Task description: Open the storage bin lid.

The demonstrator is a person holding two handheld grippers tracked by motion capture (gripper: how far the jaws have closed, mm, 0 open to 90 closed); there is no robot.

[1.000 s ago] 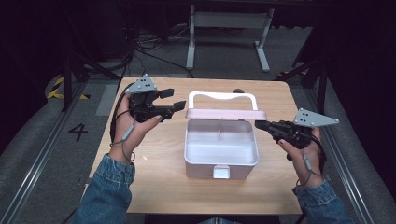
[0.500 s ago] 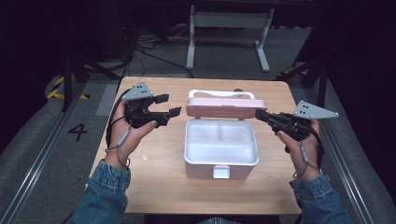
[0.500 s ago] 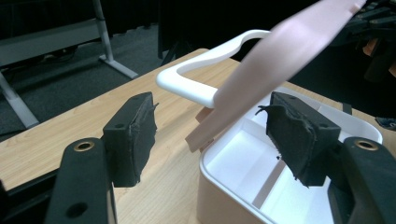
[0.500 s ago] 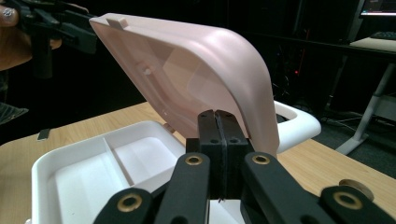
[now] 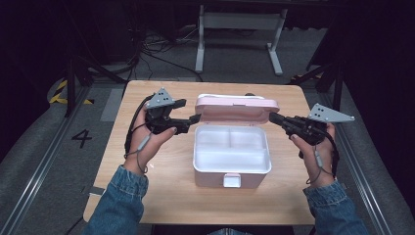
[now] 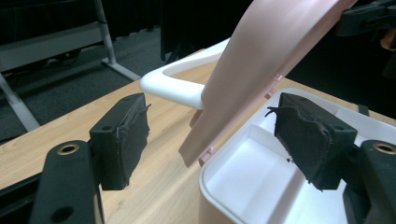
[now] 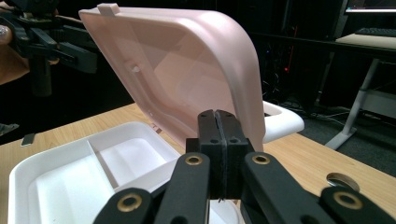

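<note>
In the high view, the box [image 5: 231,155] sits mid-frame on the counter [image 5: 161,196], lid [image 5: 237,108] raised. The left gripper [image 5: 192,110], left of centre, has just been spreading its fingers; the left gripper view shows the lid edge between them, untouched. The right gripper [image 7: 218,122] is shut, empty, beside the lid. To finish well, back both away slowly.

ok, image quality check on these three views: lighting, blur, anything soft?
High view: table evenly lit, surroundings nearly black, slightly soft. Left gripper view: pads sharp, pink lid brightly lit, background dim. Right gripper view: shut jaws up close, slightly soft; lid underside translucent, no harsh glare.
</note>
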